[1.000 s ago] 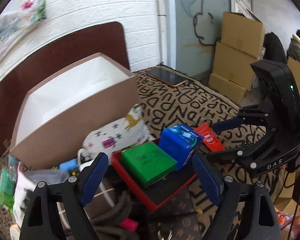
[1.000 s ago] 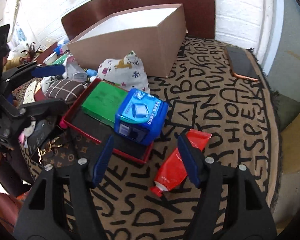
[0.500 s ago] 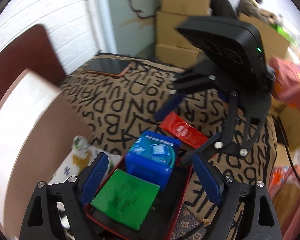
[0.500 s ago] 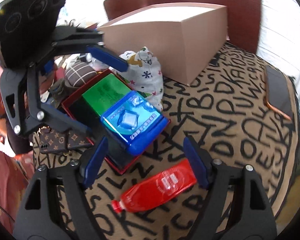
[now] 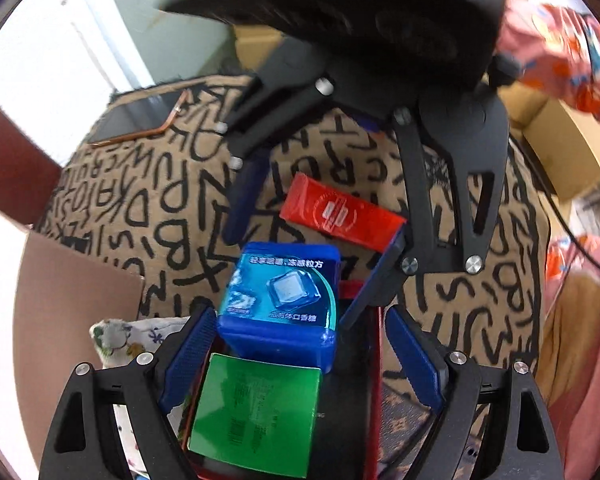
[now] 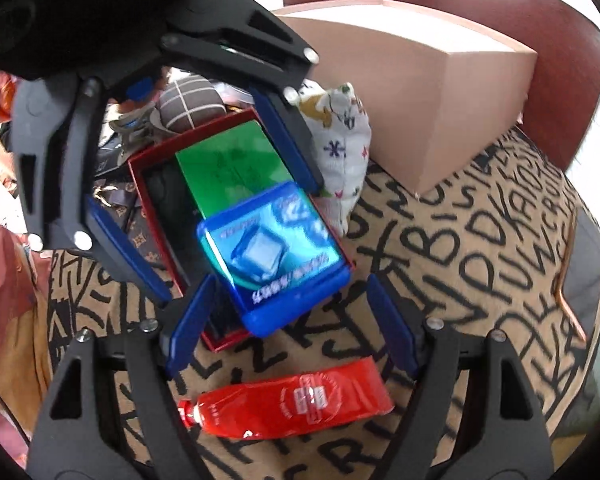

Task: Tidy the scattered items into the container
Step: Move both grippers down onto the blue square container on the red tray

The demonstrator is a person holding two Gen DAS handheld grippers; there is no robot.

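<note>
phone [image 5: 138, 120] on lettered rug [image 6: 480, 264]; tan box [image 6: 432, 92]; patterned pouch [image 6: 340, 148]

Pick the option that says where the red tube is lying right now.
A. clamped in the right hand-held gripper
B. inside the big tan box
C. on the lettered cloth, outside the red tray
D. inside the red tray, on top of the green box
C: the red tube lies flat on the lettered cloth, beyond the rim of the red tray, which holds the green box and blue box.
</note>
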